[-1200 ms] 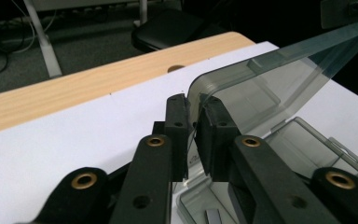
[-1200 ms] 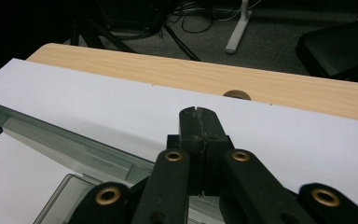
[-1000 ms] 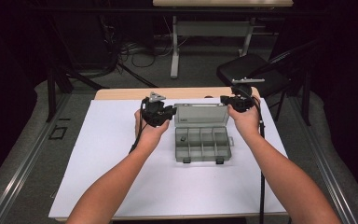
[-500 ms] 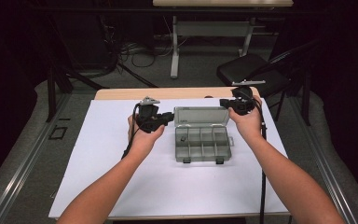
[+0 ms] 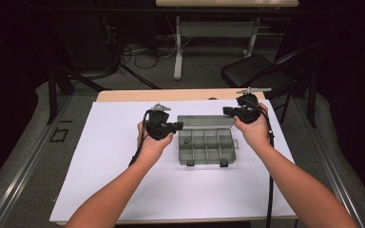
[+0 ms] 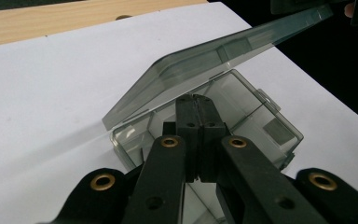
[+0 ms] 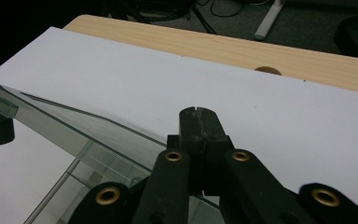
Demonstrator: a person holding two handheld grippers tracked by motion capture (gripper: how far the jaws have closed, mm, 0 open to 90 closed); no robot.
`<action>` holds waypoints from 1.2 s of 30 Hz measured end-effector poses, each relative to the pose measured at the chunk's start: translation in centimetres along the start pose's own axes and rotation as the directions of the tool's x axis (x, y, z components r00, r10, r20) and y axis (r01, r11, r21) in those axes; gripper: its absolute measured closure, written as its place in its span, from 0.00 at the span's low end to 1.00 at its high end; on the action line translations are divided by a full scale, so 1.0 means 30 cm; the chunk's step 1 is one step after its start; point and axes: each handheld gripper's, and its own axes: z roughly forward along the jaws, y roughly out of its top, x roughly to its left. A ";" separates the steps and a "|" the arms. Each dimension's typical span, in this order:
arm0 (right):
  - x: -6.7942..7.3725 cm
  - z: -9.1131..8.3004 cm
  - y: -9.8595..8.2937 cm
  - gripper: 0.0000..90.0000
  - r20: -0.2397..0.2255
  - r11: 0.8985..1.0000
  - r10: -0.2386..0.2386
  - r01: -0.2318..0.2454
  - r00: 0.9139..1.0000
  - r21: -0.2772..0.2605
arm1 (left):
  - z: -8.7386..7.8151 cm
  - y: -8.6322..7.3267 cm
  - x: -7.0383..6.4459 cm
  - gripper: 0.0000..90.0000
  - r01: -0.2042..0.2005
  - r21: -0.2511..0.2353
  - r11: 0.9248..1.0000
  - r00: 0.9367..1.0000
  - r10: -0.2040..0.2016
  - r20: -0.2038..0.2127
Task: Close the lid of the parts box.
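Since a second ago, our left gripper (image 5: pixel 175 127) has drawn back leftward from the clear compartment box (image 5: pixel 206 147), now just off its left end. Its jaws are pressed together, empty. We see the box mid-sheet on the white table cover (image 5: pixel 100 156), lid (image 5: pixel 204 121) propped half open. Beyond, our right gripper (image 5: pixel 228 111) sits at the lid's right corner, jaws closed; whether they pinch the lid is hidden.

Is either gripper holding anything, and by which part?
Cannot tell. The left gripper looks shut at the box wall, the right gripper shut beside the lid; no grip shows.
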 end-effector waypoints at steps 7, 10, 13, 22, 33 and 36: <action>0.010 -0.009 -0.028 1.00 -0.029 1.000 0.009 -0.009 1.000 0.023 | 0.007 -0.024 -0.013 1.00 0.004 0.009 1.000 1.000 -0.004 0.014; 0.018 -0.012 -0.041 1.00 -0.042 0.999 0.004 -0.002 0.999 0.036 | 0.003 -0.035 -0.018 1.00 0.011 0.016 1.000 1.000 -0.012 0.026; 0.027 -0.016 -0.054 1.00 -0.053 0.999 -0.001 0.004 0.999 0.050 | 0.001 -0.049 -0.024 1.00 0.012 0.018 1.000 1.000 -0.013 0.025; 0.041 -0.018 -0.098 1.00 -0.074 0.996 -0.008 0.015 0.997 0.091 | -0.006 -0.101 -0.030 1.00 0.010 0.034 0.999 0.999 -0.011 0.036; 0.053 -0.025 -0.160 1.00 -0.096 0.994 -0.005 0.016 0.995 0.109 | -0.020 -0.183 -0.040 1.00 -0.028 0.042 0.999 0.999 0.026 0.030; 0.052 -0.023 -0.177 1.00 -0.104 0.994 -0.006 0.018 0.995 0.109 | -0.020 -0.200 -0.038 1.00 -0.025 0.041 0.999 0.999 0.024 0.031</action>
